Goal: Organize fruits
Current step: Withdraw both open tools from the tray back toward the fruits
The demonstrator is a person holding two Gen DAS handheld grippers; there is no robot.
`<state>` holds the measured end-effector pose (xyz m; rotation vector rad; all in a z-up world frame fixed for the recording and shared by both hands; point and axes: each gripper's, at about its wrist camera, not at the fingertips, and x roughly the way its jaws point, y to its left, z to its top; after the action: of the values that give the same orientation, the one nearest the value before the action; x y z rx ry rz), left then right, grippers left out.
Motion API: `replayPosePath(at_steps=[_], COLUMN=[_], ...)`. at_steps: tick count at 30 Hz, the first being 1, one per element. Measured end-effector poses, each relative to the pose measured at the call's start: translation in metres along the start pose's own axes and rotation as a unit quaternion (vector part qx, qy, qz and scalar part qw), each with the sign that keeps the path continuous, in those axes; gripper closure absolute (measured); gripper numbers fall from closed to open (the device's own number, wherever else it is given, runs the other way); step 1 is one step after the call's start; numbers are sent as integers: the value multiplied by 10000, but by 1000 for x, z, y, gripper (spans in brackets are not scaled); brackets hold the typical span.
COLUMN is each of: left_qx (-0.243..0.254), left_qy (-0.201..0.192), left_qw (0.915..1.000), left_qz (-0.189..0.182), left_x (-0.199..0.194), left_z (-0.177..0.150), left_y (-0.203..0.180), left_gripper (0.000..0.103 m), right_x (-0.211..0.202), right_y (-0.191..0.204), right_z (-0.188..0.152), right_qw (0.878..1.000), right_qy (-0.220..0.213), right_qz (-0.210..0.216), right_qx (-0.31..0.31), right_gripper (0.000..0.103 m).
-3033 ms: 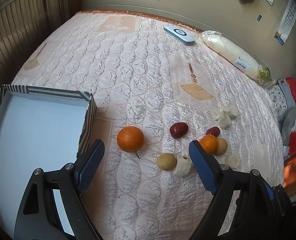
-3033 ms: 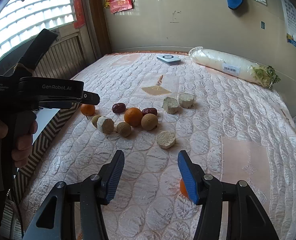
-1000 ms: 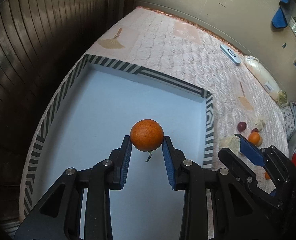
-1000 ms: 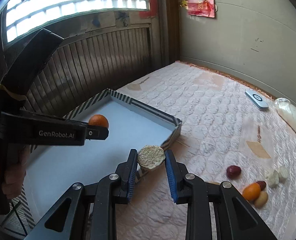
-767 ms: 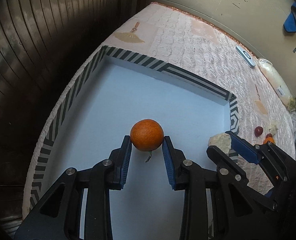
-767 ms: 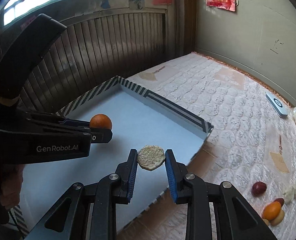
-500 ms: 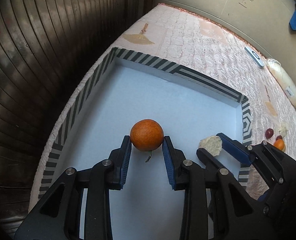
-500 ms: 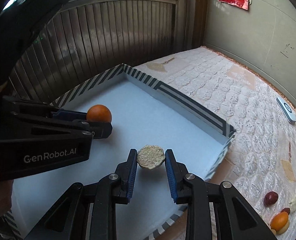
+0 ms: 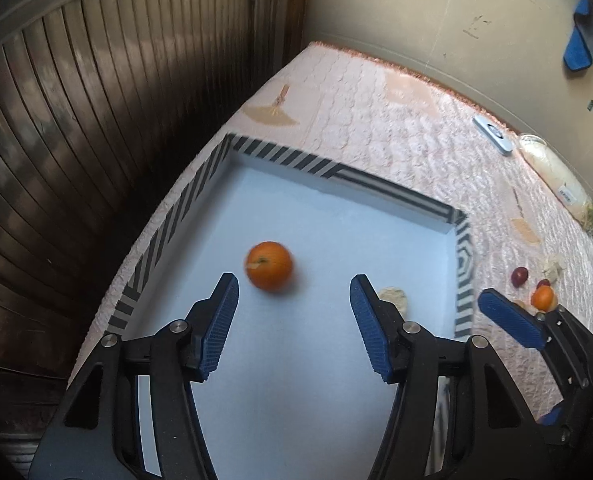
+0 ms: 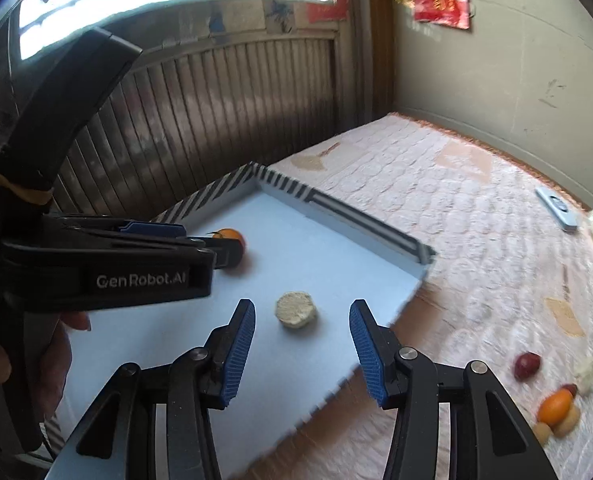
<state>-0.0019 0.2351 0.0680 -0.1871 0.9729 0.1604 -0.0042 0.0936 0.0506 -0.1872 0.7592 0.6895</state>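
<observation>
Left tool (image 9: 294, 312) jaws opening, nothing pinched; orange (image 9: 269, 266) lies free on the striped tray (image 9: 392, 194) floor. Right tool (image 10: 302, 336) jaws opening too, the beige round slice (image 10: 296, 309) lying loose in the tray on the bed (image 9: 396, 128).

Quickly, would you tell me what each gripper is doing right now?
Left gripper: jaws opening, empty; orange lies loose in the tray.
Right gripper: jaws opening, empty; beige slice released.

Both wrist views look steeply down along their fingers, close above the striped tray (image 9: 412, 198); each shows its floor, the orange (image 10: 232, 238) and the pale disc (image 9: 394, 298).
</observation>
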Motion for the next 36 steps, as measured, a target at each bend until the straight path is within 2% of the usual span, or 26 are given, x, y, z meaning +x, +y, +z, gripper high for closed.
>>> replayPosePath(at_steps=[6, 12, 18, 25, 30, 36], left_qx=[283, 690, 1014, 1029, 1080, 1154], left_qy=[-184, -151, 32, 351, 439, 704], left_qw=[9988, 9951, 9912, 9913, 9911, 9882], left_qz=[-354, -694, -850, -743, -647, -722], left_x=[-23, -30, -22, 7, 22, 49], left_z=[-8, -20, -31, -31, -16, 0], left_y=[-36, -83, -128, -164, -187, -209], left_gripper=[44, 44, 44, 44, 44, 44], right_x=[-52, -100, -138, -164, -168, -167], right_y=[-24, -66, -107, -136, -147, -154], right_z=[-25, -65, -103, -133, -137, -139], right_qw=[9983, 9919, 9826, 9761, 9741, 9739], right_qy=[-347, -329, -226, -245, -322, -334], right_qz=[-352, -1070, -1529, -1653, -1641, -1606], right_qx=[312, 604, 1030, 1389, 1520, 1568], right_gripper=[55, 54, 54, 54, 54, 54])
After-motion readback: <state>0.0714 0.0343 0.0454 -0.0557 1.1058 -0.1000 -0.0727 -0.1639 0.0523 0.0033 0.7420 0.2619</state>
